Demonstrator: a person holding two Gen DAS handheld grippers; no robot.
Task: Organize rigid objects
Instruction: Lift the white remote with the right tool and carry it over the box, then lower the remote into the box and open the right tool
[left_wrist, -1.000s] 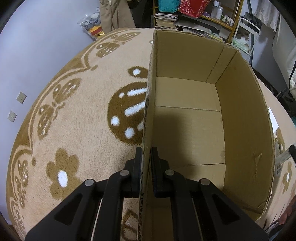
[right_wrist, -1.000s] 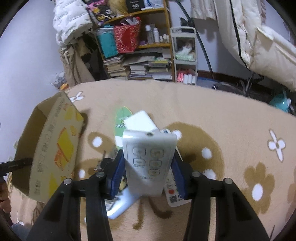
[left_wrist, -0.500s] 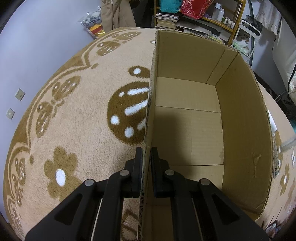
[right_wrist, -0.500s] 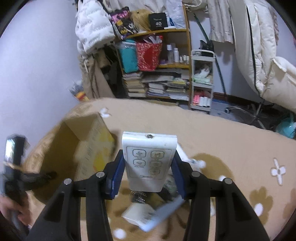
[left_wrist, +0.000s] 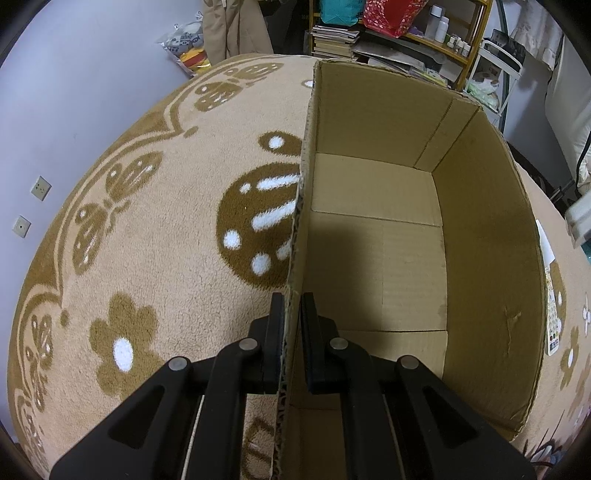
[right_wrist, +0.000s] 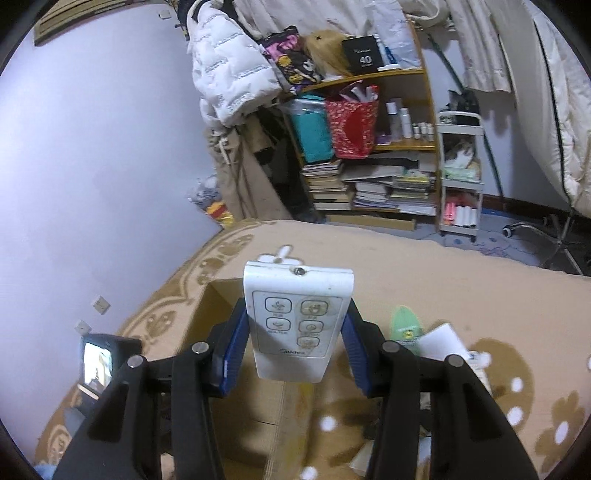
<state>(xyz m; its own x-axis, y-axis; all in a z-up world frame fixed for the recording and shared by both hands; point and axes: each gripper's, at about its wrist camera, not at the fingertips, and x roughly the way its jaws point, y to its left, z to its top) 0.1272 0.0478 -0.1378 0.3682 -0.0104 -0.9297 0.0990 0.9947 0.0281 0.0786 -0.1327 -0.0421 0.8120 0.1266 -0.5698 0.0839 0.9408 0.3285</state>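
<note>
An open, empty cardboard box (left_wrist: 388, 240) stands on the patterned carpet. My left gripper (left_wrist: 292, 306) is shut on the box's left wall, one finger outside and one inside. In the right wrist view my right gripper (right_wrist: 295, 332) is shut on a white remote control (right_wrist: 297, 321), its blue pads against the remote's sides. The remote hangs in the air over the box (right_wrist: 229, 302), buttons facing up. More items lie on the carpet to the right: a green flat object (right_wrist: 406, 325) and a white card (right_wrist: 441, 341). Another remote (left_wrist: 553, 321) lies beside the box's right wall.
A shelf (right_wrist: 373, 147) stacked with books, bags and bottles stands beyond the carpet, with a white cart (right_wrist: 461, 173) beside it. A white jacket (right_wrist: 229, 74) hangs at the wall. The other gripper's small screen (right_wrist: 98, 360) shows at the lower left.
My right gripper has lifted the remote off the pile and swung it left, over the box. The left gripper has kept its hold on the box wall.
</note>
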